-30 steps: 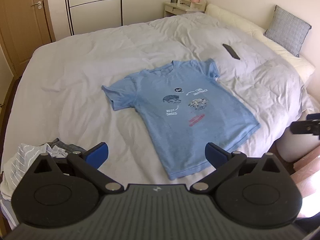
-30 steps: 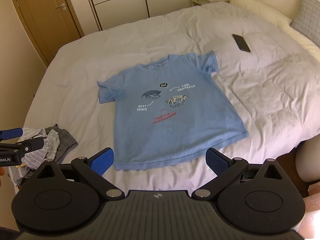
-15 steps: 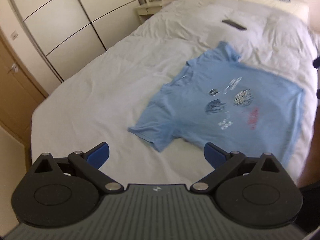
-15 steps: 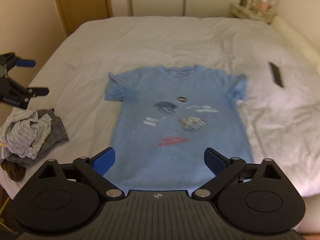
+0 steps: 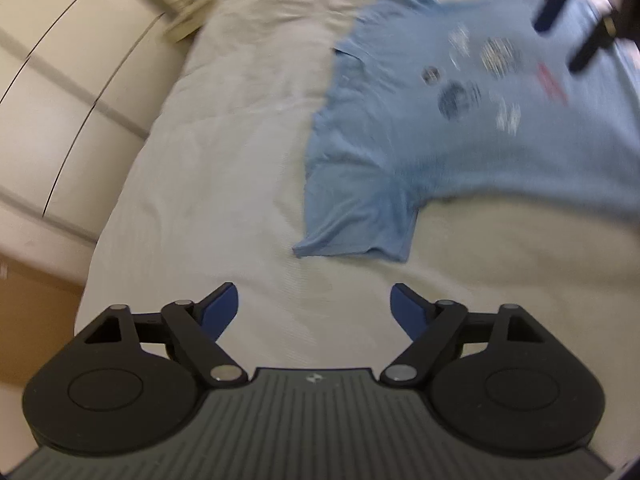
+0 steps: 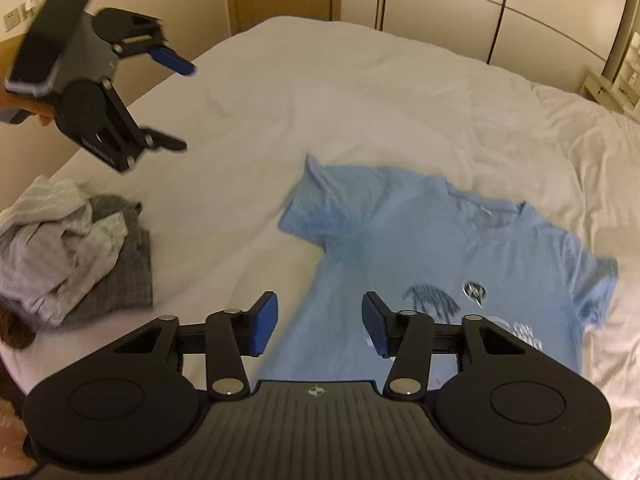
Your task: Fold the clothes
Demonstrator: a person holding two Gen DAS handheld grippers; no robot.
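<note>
white bedding (image 6: 360, 92) covers a wide bed, with a blue t-shirt (image 6: 436, 256) spread flat on it, print up. the left gripper (image 5: 314, 308) hangs above bare sheet just short of the shirt's near sleeve, jaws spread wide, holding nothing. the right gripper (image 6: 318, 322) sits over the shirt's side edge, jaws partly apart, gripping nothing. a crumpled clothes pile (image 6: 68, 248) lies near the bed edge. the left wrist view is motion-blurred; the shirt's lettering is unreadable there.
</note>
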